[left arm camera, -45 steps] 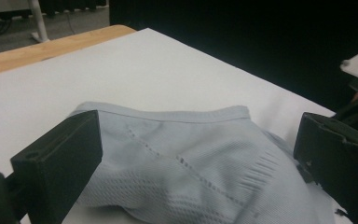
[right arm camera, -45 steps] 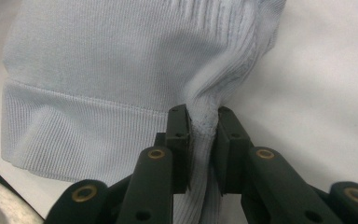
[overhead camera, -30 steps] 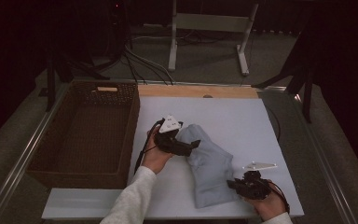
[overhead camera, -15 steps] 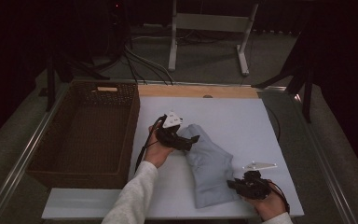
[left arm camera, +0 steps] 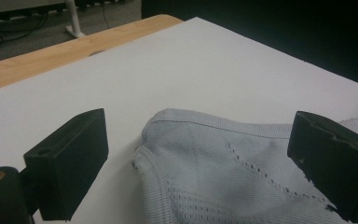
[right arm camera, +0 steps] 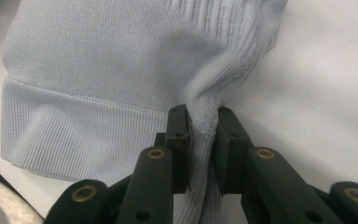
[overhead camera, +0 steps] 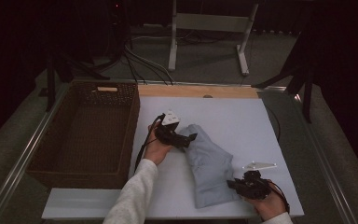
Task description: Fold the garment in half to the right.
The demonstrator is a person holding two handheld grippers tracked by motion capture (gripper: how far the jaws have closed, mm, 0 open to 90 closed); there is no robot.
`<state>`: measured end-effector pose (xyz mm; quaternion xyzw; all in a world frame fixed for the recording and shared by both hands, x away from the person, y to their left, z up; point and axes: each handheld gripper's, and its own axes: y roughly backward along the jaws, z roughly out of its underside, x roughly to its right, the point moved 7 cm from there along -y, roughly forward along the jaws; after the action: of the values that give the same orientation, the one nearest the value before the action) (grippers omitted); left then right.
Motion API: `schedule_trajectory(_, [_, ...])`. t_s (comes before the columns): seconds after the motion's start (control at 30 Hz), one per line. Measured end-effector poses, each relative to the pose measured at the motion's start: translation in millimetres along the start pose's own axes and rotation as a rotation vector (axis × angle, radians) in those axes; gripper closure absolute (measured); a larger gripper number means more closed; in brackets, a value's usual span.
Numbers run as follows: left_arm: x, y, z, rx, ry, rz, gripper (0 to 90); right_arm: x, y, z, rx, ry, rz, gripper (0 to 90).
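My right hand-held gripper (right arm camera: 203, 116) is clamped on a bunched ribbed edge of the pale blue knit garment (overhead camera: 209, 163), the fabric pinched into a ridge between the pads. The garment lies folded on the white tabletop (overhead camera: 242, 116), stretching from that grip away to my left hand-held gripper (left arm camera: 200, 158). That one stands wide open, jaws either side of the garment's seamed upper corner, not pressing it. Fine rib, a dotted stitch line and a broad hem band are visible.
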<state>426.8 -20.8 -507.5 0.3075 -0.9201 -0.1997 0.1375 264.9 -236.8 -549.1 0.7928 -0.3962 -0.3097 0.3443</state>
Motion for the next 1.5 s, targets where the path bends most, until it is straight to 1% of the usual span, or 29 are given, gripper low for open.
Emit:
schedule_trajectory(0.13, [-0.7,-2.8,1.8,-0.006,0.0,0.002,5.9,-0.1,0.0,0.0,0.0,0.0,0.0,78.2])
schedule_trajectory(0.2, [-2.2,-4.5,3.8,-0.02,0.0,-0.003,6.2,-0.2,0.1,0.0,0.001,0.0,0.0,78.2])
schedule_trajectory(0.27, [-3.8,-6.1,5.6,-0.028,0.009,-0.004,7.0,-0.1,0.1,0.0,0.0,0.0,0.0,78.2])
schedule_trajectory(0.4, [-5.1,-8.1,8.3,-0.044,0.046,0.003,9.1,-0.1,0.2,-0.1,0.0,0.001,0.0,78.2])
schedule_trajectory(0.47, [-3.9,-9.1,9.4,-0.057,0.051,0.003,10.4,0.0,0.1,-0.1,0.0,0.0,0.0,78.3])
schedule_trajectory(0.63, [-3.6,-10.5,10.9,-0.072,0.054,-0.005,12.8,0.1,0.1,-0.1,-0.001,0.001,-0.001,78.2])
schedule_trajectory(0.67, [-3.5,-11.5,12.8,-0.092,0.051,-0.013,14.2,0.0,0.2,-0.1,0.0,0.0,-0.002,78.2])
schedule_trajectory(0.7, [-4.3,-12.0,13.5,-0.1,0.056,-0.028,15.8,0.0,0.3,-0.1,0.0,0.001,-0.002,78.2])
schedule_trajectory(0.73, [-4.8,-12.7,14.8,-0.112,0.065,-0.032,17.9,0.0,0.3,-0.2,0.0,0.001,-0.002,78.2])
schedule_trajectory(0.77, [-5.5,-12.6,15.4,-0.118,0.062,-0.039,19.3,0.1,0.3,-0.2,-0.001,0.0,-0.002,78.2])
schedule_trajectory(0.8, [-6.2,-12.8,16.0,-0.121,0.07,-0.044,21.1,0.1,0.2,-0.1,-0.001,0.001,-0.002,78.2])
schedule_trajectory(0.83, [-6.4,-13.1,17.0,-0.131,0.092,-0.033,23.8,0.0,0.2,-0.2,-0.001,0.001,-0.002,78.2])
schedule_trajectory(0.93, [-8.2,-13.7,18.2,-0.14,0.099,-0.045,26.5,0.0,0.2,-0.2,0.0,0.0,-0.002,78.2])
schedule_trajectory(1.07, [-9.0,-15.6,19.9,-0.148,0.113,-0.048,26.7,0.0,0.3,-0.2,-0.001,0.001,-0.002,78.2])
schedule_trajectory(1.1, [-9.2,-15.9,20.5,-0.15,0.112,-0.049,27.9,0.0,0.3,-0.2,-0.001,0.0,-0.002,78.2])
schedule_trajectory(1.23, [-9.2,-17.4,21.9,-0.159,0.119,-0.048,39.3,0.0,0.3,-0.2,-0.001,0.001,-0.003,78.2])
schedule_trajectory(1.27, [-8.7,-18.6,22.2,-0.161,0.124,-0.047,39.3,0.0,0.3,-0.3,0.0,0.001,-0.003,78.2])
schedule_trajectory(1.3, [-8.7,-19.2,22.5,-0.163,0.124,-0.045,44.9,0.0,0.3,-0.3,0.0,0.001,-0.003,78.2])
schedule_trajectory(1.33, [-8.7,-19.9,22.8,-0.165,0.127,-0.047,48.5,0.0,0.3,-0.3,-0.001,0.001,-0.003,78.2])
schedule_trajectory(1.43, [-9.1,-21.1,24.1,-0.172,0.138,-0.05,65.7,0.1,0.2,-0.3,0.0,0.001,-0.002,78.2])
schedule_trajectory(1.47, [-8.4,-21.4,24.2,-0.174,0.136,-0.05,70.8,0.1,0.1,-0.3,-0.001,0.001,-0.002,78.3])
schedule_trajectory(1.5, [-7.4,-21.9,23.9,-0.174,0.131,-0.048,73.6,0.1,0.1,-0.3,-0.001,0.002,-0.003,78.2])
